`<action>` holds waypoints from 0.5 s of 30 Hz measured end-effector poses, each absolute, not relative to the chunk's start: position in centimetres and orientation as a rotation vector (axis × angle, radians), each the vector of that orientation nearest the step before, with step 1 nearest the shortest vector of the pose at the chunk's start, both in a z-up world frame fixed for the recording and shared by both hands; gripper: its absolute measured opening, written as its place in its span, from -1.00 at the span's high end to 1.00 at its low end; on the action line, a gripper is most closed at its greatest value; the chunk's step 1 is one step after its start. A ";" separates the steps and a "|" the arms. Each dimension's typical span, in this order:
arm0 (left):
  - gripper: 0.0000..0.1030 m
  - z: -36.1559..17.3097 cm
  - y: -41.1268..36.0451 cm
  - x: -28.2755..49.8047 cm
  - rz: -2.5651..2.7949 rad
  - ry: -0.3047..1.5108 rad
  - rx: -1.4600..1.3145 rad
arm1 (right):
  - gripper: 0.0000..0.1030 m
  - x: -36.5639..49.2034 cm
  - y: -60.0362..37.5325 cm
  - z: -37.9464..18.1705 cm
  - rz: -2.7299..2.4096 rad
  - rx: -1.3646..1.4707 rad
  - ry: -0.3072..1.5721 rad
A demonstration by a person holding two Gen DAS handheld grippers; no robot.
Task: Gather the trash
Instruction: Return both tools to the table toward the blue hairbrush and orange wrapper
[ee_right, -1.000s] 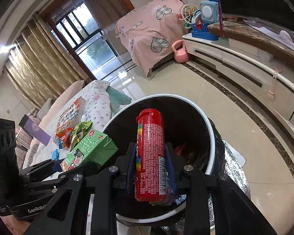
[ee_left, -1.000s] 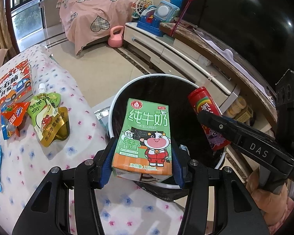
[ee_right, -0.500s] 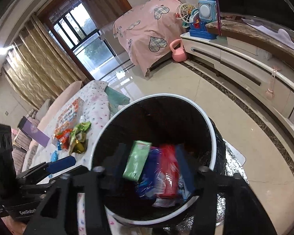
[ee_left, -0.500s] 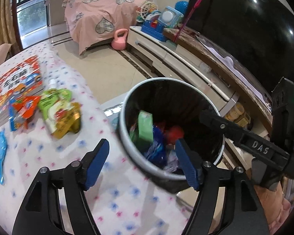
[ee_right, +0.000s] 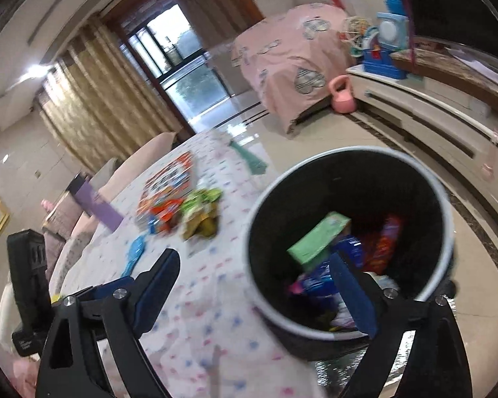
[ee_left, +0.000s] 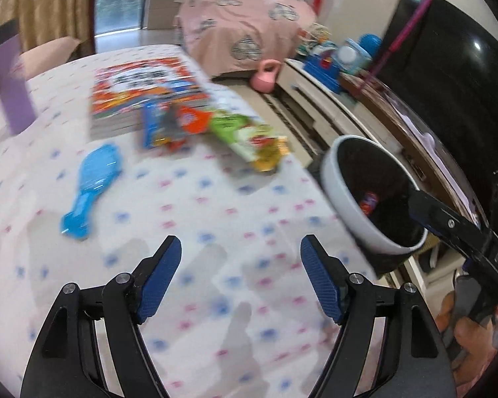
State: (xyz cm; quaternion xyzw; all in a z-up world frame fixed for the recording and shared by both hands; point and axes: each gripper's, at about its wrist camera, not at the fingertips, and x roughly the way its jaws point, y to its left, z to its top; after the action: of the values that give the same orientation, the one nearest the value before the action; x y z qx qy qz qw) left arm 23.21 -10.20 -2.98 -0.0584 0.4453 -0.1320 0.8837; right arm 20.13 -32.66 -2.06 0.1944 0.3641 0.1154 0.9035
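The black trash bin with a white rim (ee_right: pixel 437 199) stands beside the table and holds the green milk carton (ee_right: pixel 318 240) and the red tube (ee_right: pixel 386 242). It also shows in the left wrist view (ee_left: pixel 345 192). Green and yellow snack pouches (ee_left: pixel 252 139) and an orange wrapper (ee_left: pixel 182 121) lie on the dotted tablecloth (ee_left: pixel 215 205). They also show in the right wrist view (ee_right: pixel 200 210). My left gripper (ee_left: pixel 240 278) is open and empty above the cloth. My right gripper (ee_right: pixel 255 293) is open and empty at the bin's near rim.
A stack of children's books (ee_left: pixel 142 93), a blue comb (ee_left: pixel 89 185) and a purple box (ee_left: pixel 8 79) lie on the table. A TV cabinet (ee_right: pixel 431 112) with toys, a pink kettlebell (ee_right: pixel 341 94) and a pink-covered piece of furniture (ee_right: pixel 288 56) stand beyond the bin.
Both grippers opened and let the milk carton and the red tube fall into the bin. Both then swung left from the bin toward the table.
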 end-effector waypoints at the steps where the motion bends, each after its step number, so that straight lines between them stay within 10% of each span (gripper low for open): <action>1: -0.48 -3.1 -9.3 23.1 -0.258 0.926 -0.127 | -0.82 20.2 -31.7 -2.1 0.254 0.392 0.757; 15: -0.48 -4.9 0.2 22.0 -0.121 0.945 -0.218 | -0.82 21.7 -21.8 -2.8 0.398 0.298 0.801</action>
State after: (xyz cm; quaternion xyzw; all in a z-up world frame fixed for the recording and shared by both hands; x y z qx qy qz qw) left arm 22.01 0.22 -4.94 -0.1046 0.4540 -0.0581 0.8829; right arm 21.74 -21.79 -2.80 0.1434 0.3856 0.1918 0.8910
